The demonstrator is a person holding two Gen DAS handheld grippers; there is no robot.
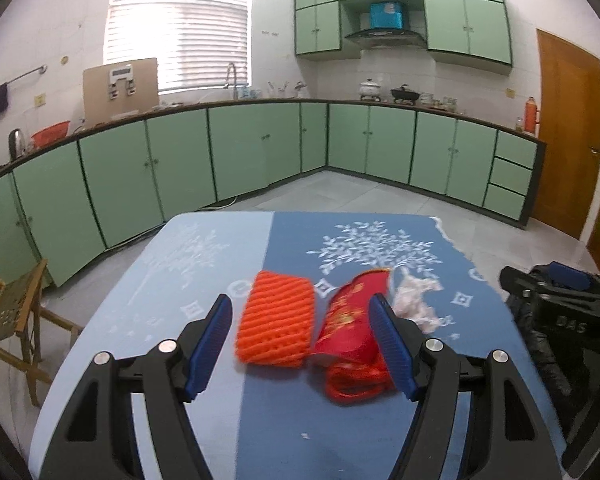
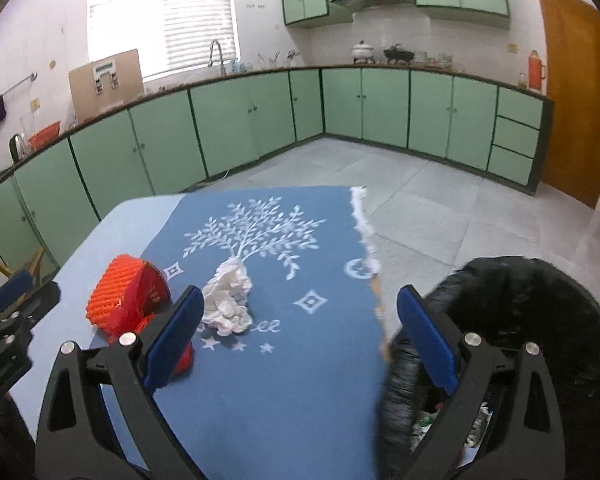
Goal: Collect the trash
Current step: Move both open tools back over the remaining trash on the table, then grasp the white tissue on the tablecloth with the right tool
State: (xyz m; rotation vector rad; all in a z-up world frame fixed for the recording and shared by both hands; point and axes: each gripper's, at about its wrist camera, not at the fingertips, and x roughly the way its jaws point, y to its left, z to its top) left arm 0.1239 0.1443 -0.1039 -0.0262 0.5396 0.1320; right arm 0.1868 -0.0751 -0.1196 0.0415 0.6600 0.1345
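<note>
Your left tool hangs over the blue cloth-covered counter, jaws spread wide, nothing gripped. Between its blue ribbed pads you see, farther out on the cloth, the orange ribbed foam net sleeve lying flat, w/ the red printed paper packet just beside it on the right, touching or nearly so; red string bunched at the packet's near end. The crumpled white tissue wad sits just right of the packet, by the right pad.

Your right tool is also spread, empty, over the counter's right edge. Tissue wad sits near its left pad, apart from it. The black plastic trash bag gapes off the counter edge, behind the right pad; some scraps inside, too blurred to ID.
</note>
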